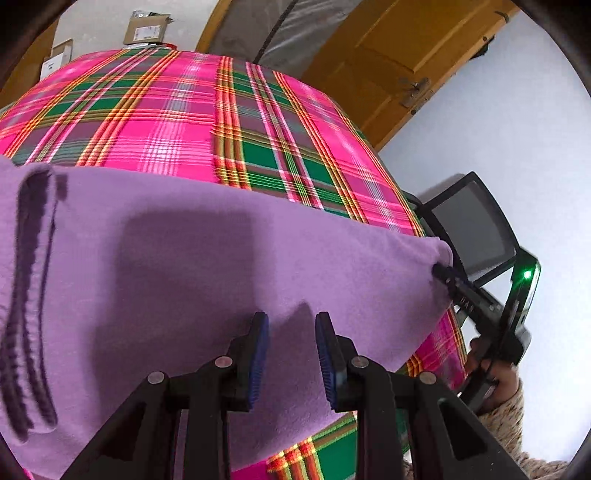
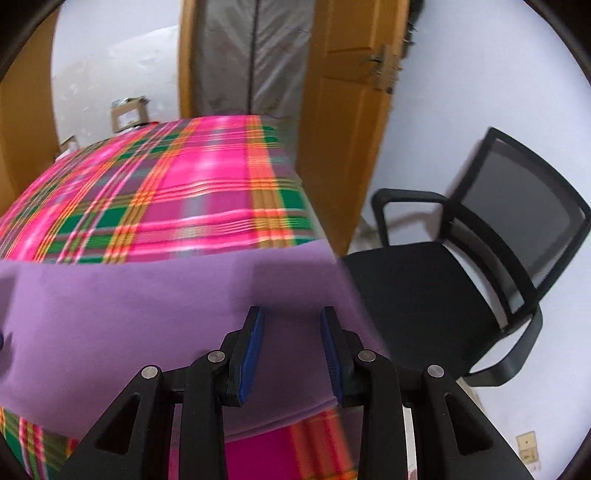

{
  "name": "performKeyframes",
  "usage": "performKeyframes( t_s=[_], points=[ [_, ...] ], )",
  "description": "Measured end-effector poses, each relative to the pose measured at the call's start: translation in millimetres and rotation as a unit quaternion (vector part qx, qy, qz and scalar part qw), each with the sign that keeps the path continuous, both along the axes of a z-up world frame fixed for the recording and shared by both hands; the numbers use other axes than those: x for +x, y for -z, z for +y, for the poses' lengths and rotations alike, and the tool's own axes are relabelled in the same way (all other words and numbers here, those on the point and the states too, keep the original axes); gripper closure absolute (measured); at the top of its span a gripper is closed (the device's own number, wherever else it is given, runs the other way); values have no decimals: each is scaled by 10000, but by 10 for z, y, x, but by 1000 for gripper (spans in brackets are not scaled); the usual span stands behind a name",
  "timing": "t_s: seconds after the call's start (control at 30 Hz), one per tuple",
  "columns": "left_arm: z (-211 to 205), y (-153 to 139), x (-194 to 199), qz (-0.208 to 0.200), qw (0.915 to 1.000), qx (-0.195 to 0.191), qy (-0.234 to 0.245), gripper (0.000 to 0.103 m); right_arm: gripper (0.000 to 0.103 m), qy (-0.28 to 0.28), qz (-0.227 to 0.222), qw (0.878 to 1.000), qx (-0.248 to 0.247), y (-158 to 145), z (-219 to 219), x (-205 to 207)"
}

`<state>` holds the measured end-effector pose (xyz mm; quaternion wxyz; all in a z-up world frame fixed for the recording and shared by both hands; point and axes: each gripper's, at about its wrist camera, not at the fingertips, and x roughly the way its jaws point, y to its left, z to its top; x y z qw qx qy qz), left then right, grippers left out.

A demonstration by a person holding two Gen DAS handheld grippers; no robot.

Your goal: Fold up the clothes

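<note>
Soft lilac fleece garment [image 1: 207, 266] lies across the lower half of the frame on the pink-and-green plaid tablecloth [image 1: 177, 110]. Left gripper [image 1: 291, 350] and right gripper [image 2: 292, 347] both gape, empty, above it. Advice: pinch both near-edge layers fully, lift evenly.

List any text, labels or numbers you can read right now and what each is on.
"UAN": pale letters, partly hidden, on the body of the right gripper in the left wrist view; uncertain.
Cardboard boxes behind the table carry white labels, too small to read.
Nothing readable on the purple garment, the plaid tablecloth or the chair.
</note>
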<state>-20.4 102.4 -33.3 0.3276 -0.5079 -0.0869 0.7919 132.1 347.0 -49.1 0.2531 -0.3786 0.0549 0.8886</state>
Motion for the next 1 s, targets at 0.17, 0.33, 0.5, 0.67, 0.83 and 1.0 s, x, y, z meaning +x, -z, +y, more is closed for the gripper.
performKeyframes(
  t_s=[0.17,0.33,0.5,0.67,0.83,1.0],
  points=[
    [64,5,-24,49,10000,12,22,76,70,-67,14,9999,-139,-15,223,-1],
    [82,25,-56,34,9999,129,-4,74,58,-238,242,9978,-573,-76,381,33],
    [94,21,-56,45,9999,140,-24,73,56,-382,362,9944,-918,-106,511,-16],
    [104,25,-64,42,9998,194,-15,71,56,-643,573,9871,-1352,-161,619,-110],
    [105,37,-92,15,9996,265,-38,71,91,-791,731,9774,-1818,-160,728,-152],
    [117,39,-105,1,9996,264,-52,71,96,-812,859,9789,-1668,-186,693,-125]
  ],
)
